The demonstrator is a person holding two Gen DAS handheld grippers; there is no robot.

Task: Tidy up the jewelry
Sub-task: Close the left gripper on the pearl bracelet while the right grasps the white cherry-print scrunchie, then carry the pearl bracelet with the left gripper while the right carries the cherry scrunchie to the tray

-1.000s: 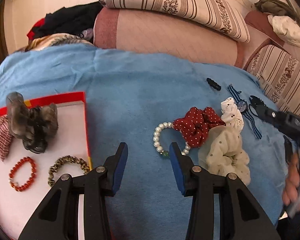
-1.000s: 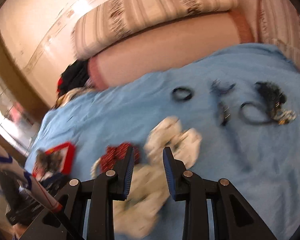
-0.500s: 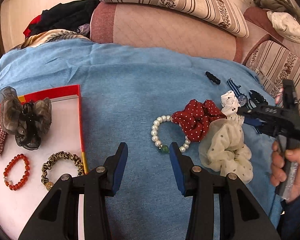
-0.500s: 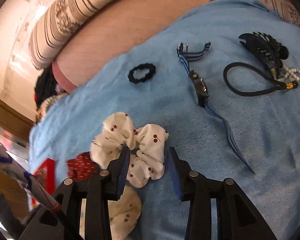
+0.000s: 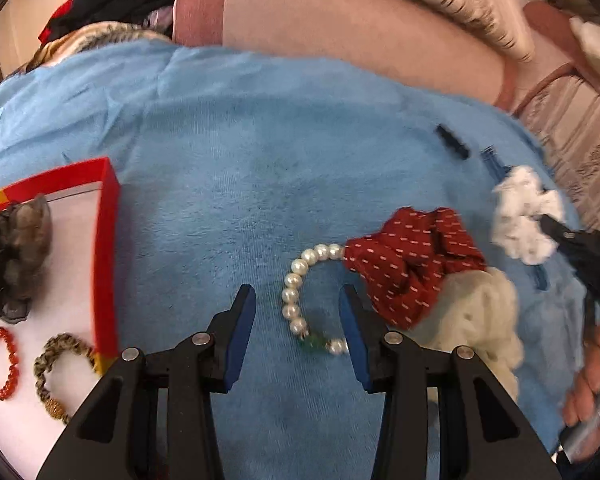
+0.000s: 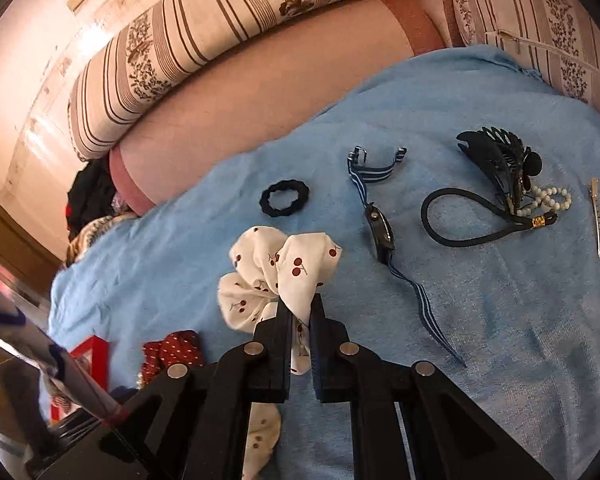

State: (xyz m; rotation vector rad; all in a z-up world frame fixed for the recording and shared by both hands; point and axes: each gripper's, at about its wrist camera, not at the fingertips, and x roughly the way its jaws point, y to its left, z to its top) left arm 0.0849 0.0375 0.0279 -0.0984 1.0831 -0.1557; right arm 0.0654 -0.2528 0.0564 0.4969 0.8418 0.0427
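My left gripper (image 5: pixel 298 322) is open, its fingers on either side of a pearl bracelet (image 5: pixel 296 300) that lies on the blue blanket. A red dotted scrunchie (image 5: pixel 410 264) covers the bracelet's right end. My right gripper (image 6: pixel 300 312) is shut on a white cherry-print scrunchie (image 6: pixel 280 276), which also shows at the right of the left wrist view (image 5: pixel 524 216). A red-rimmed white tray (image 5: pixel 106 240) at the left holds a grey hair bow (image 5: pixel 14 252), a red bead bracelet (image 5: pixel 0 364) and a leopard band (image 5: pixel 56 376).
A cream dotted scrunchie (image 5: pixel 476 316) lies beside the red one. On the blanket to the right are a black hair tie (image 6: pixel 284 198), a blue striped watch (image 6: pixel 380 232), a black claw clip (image 6: pixel 500 160), a black cord loop (image 6: pixel 460 220) and a metal clip (image 6: pixel 598 220). Cushions stand behind.
My left gripper moved forward and now straddles the pearl bracelet. My right gripper came down over the cherry-print scrunchie and shut on it.
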